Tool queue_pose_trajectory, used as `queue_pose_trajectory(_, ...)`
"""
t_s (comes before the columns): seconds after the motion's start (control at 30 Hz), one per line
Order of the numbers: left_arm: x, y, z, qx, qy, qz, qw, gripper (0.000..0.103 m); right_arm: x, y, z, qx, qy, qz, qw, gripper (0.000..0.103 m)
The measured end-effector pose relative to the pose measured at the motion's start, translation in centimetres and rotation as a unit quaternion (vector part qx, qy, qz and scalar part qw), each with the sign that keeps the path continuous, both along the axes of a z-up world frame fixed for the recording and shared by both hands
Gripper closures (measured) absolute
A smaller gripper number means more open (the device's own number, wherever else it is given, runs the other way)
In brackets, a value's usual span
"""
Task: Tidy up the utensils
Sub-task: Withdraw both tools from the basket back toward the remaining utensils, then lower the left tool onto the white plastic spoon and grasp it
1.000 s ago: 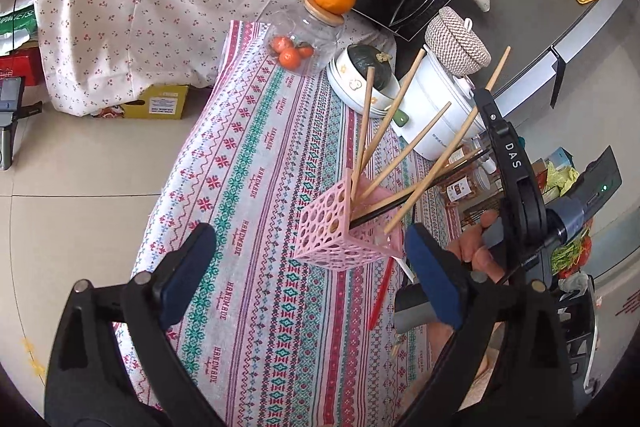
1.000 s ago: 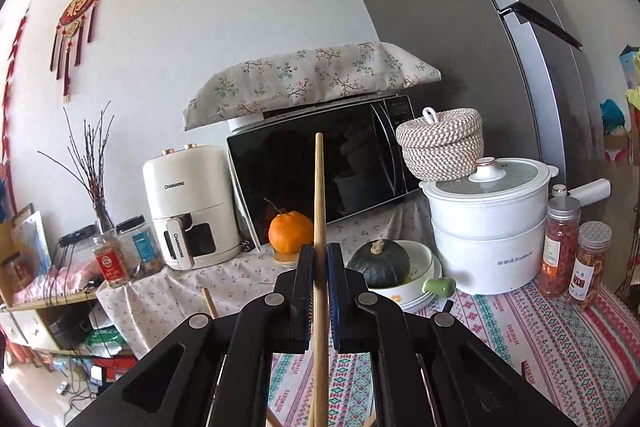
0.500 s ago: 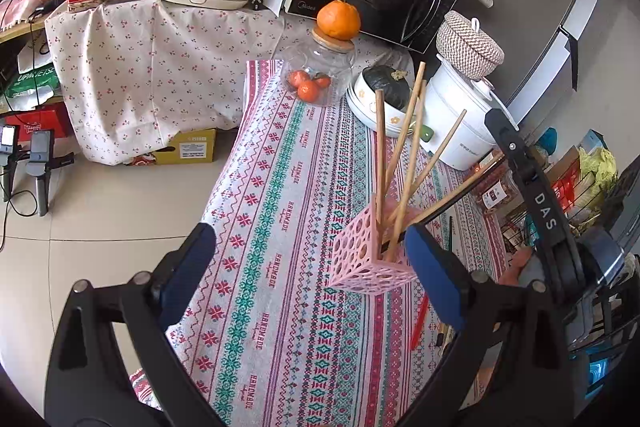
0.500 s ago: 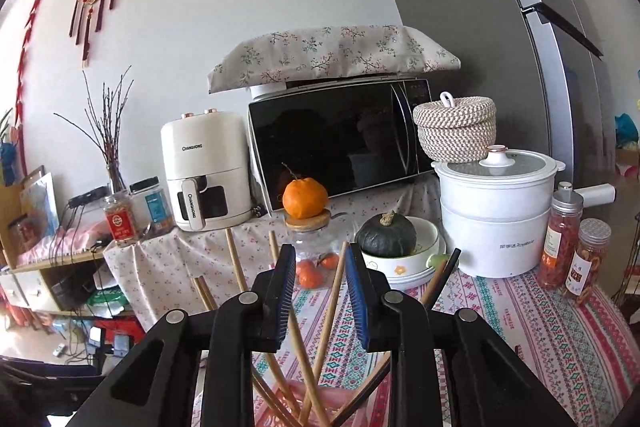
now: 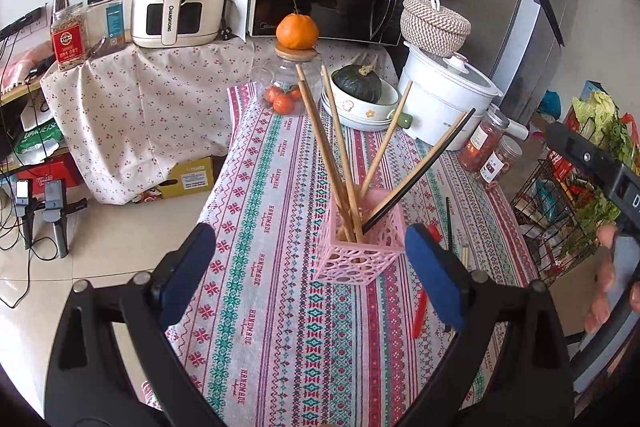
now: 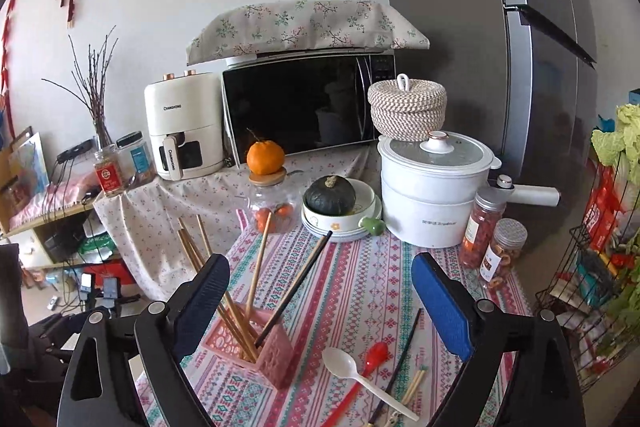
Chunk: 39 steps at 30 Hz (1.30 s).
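A patterned cloth is covering the bench (image 6: 360, 279) ahead of me. I am holding my left gripper (image 5: 316, 279) released around the pink holder (image 5: 360, 247), where chopsticks (image 5: 340, 163) are leaning. My right gripper (image 6: 320, 307) is hanging released; spoons (image 6: 352, 371) are lying at its 6 o'clock, the holder at 8.

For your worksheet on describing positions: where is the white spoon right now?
In the right wrist view, the white spoon lies on the patterned tablecloth, right of the pink holder, beside the red spoon.
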<state>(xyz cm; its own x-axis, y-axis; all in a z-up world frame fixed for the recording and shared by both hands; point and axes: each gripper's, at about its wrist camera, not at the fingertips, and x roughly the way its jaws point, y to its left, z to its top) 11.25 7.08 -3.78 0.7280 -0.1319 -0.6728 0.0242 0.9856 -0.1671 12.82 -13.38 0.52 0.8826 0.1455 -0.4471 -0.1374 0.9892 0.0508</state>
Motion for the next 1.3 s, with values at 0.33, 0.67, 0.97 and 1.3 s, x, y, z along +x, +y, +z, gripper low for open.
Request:
queue_pose_trajectory(0.33,-0.9,-5.4,-1.9,0.043,0.03,-0.067,0.9963,0.008,-1.9,-6.6,-3.7,0.005,0.1,-0.071,0.992,0.0)
queue_pose_trajectory(0.67,0.2,-12.6,-4.9,0.032,0.121,-0.132,0.9833,0.01,-0.2,-12.6,-7.2,0.017,0.205,-0.134,0.969,0.0)
queue_pose_trajectory(0.97,5.5,-17.5,-9.4,0.02,0.174,-0.04,0.9838,0.042,1.7,-17.9,-10.8,0.062,0.282,-0.169,0.942,0.0)
queue_pose_trajectory(1.3,10.1,-18.8,-12.3,0.066,0.165,0.077,0.9811,0.043,2.5,-20.7,-12.3,0.103,0.311,-0.181,0.927,0.0)
